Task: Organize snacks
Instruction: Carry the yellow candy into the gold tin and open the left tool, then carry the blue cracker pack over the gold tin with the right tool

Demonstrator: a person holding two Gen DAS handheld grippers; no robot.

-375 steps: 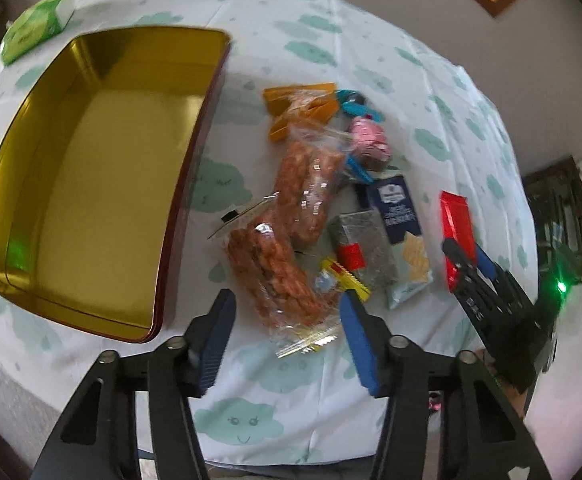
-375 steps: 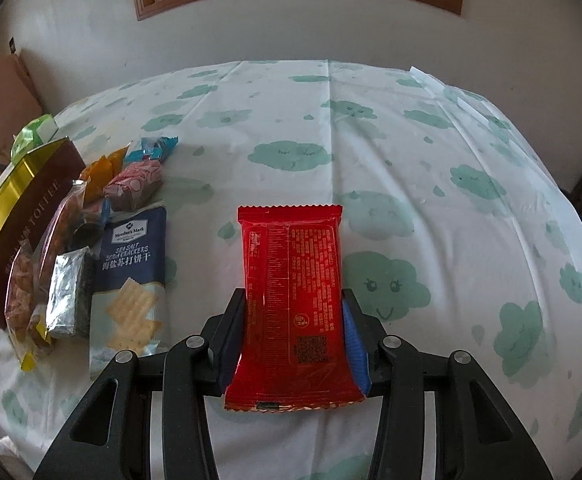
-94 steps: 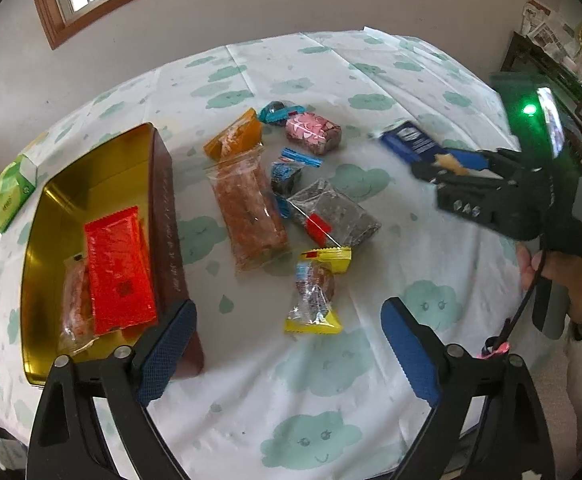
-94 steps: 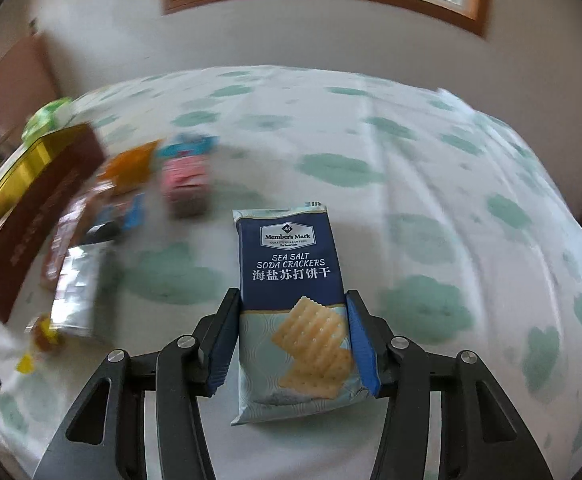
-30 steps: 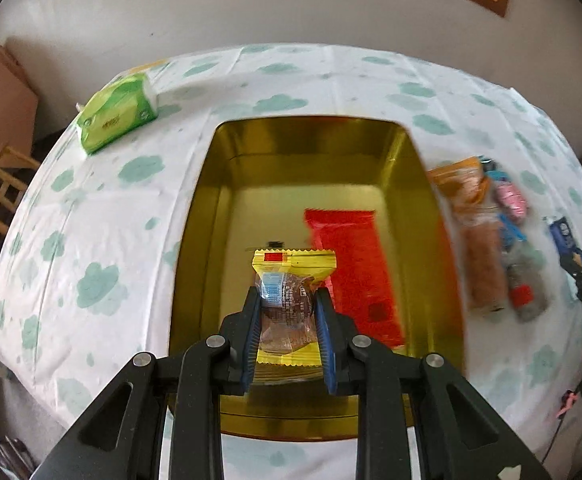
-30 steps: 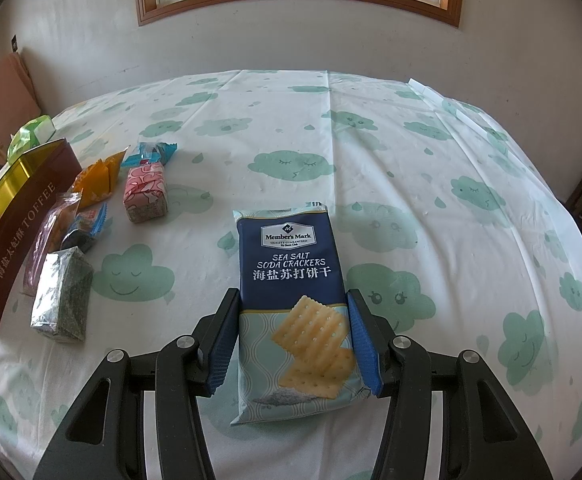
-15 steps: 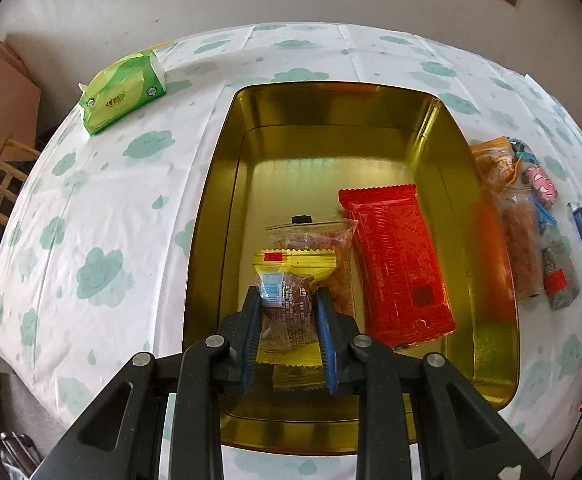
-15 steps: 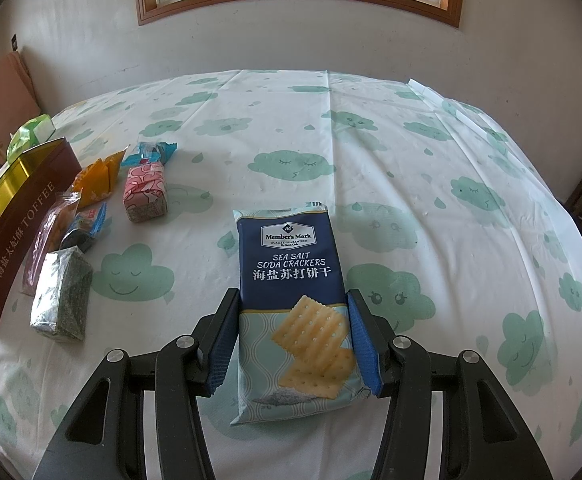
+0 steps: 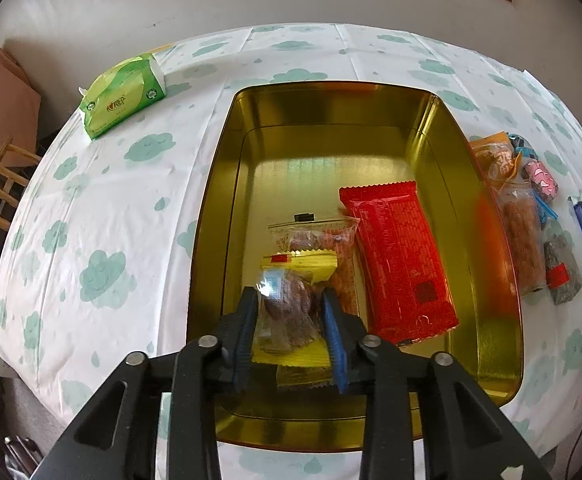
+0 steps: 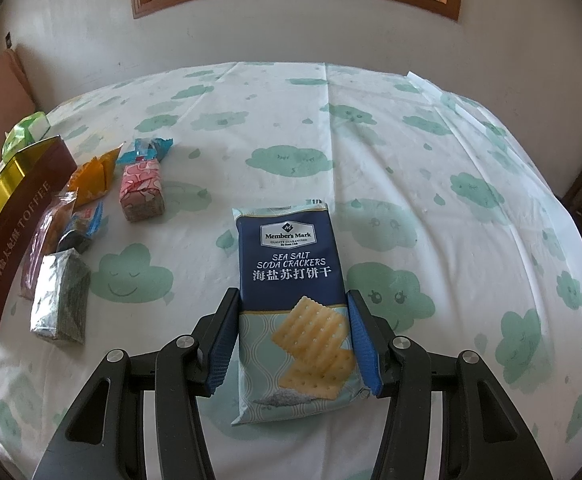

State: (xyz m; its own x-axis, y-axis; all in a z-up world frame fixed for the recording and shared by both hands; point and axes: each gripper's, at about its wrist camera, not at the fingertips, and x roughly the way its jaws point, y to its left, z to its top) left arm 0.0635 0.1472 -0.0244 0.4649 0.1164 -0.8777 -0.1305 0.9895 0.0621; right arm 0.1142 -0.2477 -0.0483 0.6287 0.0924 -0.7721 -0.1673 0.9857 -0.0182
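Holding a yellow-edged clear snack pouch (image 9: 289,304), the left gripper (image 9: 290,322) is sitting closed on it, both blue pads pressing the pouch's sides. It is hanging over the near half of the gold tin (image 9: 227,184), above a clear bag of reddish snacks (image 9: 311,236) lying on the tin floor. A red flat packet (image 9: 399,268) is lying in the tin just right of that bag, lengthwise along the tin.

The right gripper (image 10: 293,344) is clamping the blue soda cracker pack (image 10: 293,280) at its lower half, pads tight on both long edges; can't tell if the pack is resting on the bench (image 10: 371,128) or lifted off it.

Loose snacks are lying on the bench beside the tin's brown outer wall (image 10: 15,236): an orange packet (image 10: 95,176), a pink wrapped block (image 10: 142,190), a small blue wrapper (image 10: 147,150) behind it, a long clear bag of orange sticks (image 10: 45,236) against the wall, a silver foil pack (image 10: 61,300) nearest the camera. A green tissue pack (image 9: 125,94) is sitting on the bench beyond the tin's far-left corner, apart from it.
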